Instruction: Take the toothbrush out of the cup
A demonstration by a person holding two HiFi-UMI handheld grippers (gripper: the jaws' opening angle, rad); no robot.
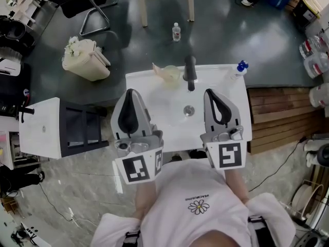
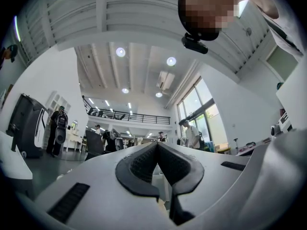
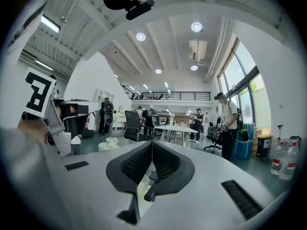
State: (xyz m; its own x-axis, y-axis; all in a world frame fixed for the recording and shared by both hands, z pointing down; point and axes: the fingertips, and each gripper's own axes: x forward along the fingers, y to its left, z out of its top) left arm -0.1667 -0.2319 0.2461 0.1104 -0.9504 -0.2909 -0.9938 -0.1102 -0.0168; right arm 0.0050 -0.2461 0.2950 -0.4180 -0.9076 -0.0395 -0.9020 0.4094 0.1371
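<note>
The person holds 2 grippers side by side above the front half of a white counter [image 1: 141,84] with a shallow basin sunk into it. The left gripper [image 1: 132,91] has its jaws clenched, the dark ribbed pads meeting at the tip with nothing between them, as the left gripper view [image 2: 157,143] shows. The right gripper [image 1: 211,91] is the same: its own view [image 3: 152,142] shows the pads pressed together and empty. Both point away from the person toward the back of the counter, with the drain [image 1: 189,110] lying between them. The toothbrush [image 1: 157,68] stands in the cup [image 1: 171,76], a pale translucent one at the back edge of the counter, just left of the black faucet [image 1: 190,72]; the brush leans out over the cup's left rim. Neither gripper touches the cup or the toothbrush; both are well short of them. At the back right corner of the counter stands a bottle with a blue cap [image 1: 240,67]. On the dark floor beyond are a small clear bottle [image 1: 176,32] and, farther left, a cream bin [image 1: 85,60].
</note>
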